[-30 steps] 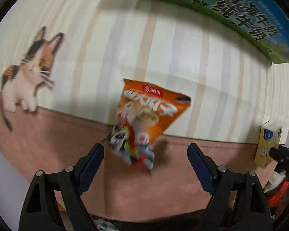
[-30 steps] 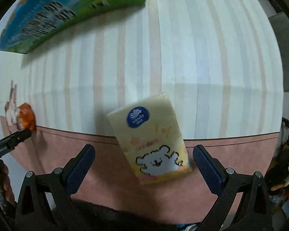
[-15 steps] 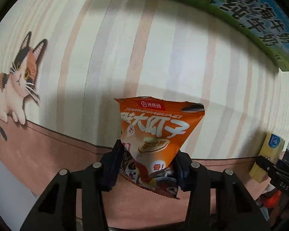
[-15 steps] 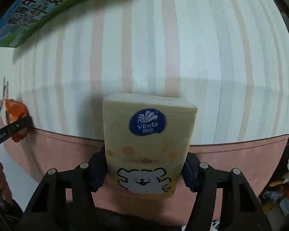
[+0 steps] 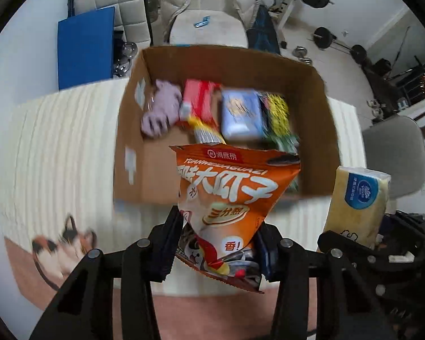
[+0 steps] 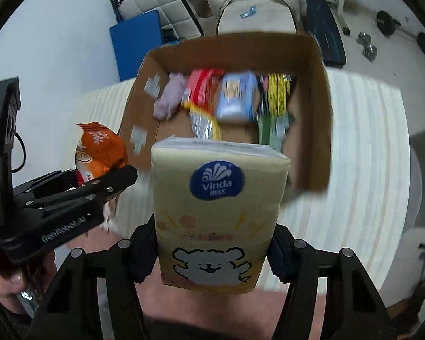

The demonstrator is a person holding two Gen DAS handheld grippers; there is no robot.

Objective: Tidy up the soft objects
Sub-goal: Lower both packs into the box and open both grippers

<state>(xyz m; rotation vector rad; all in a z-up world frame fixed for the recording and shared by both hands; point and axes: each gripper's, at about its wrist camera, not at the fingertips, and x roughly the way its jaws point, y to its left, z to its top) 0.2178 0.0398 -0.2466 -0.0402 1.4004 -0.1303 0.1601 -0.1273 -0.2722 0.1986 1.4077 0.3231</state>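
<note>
Orange snack bag clamped in left tongs, tissue pack clamped in right tongs

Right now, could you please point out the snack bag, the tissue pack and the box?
snack bag (image 5: 226,195), left wrist view, orange front.
tissue pack (image 6: 216,212), right wrist view, yellow front.
box (image 6: 311,130), right wrist view, right inner wall.

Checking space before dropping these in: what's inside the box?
The box holds a purple cloth, red pack, blue pack and yellow-green packets. The tissue pack hides its near floor.
</note>
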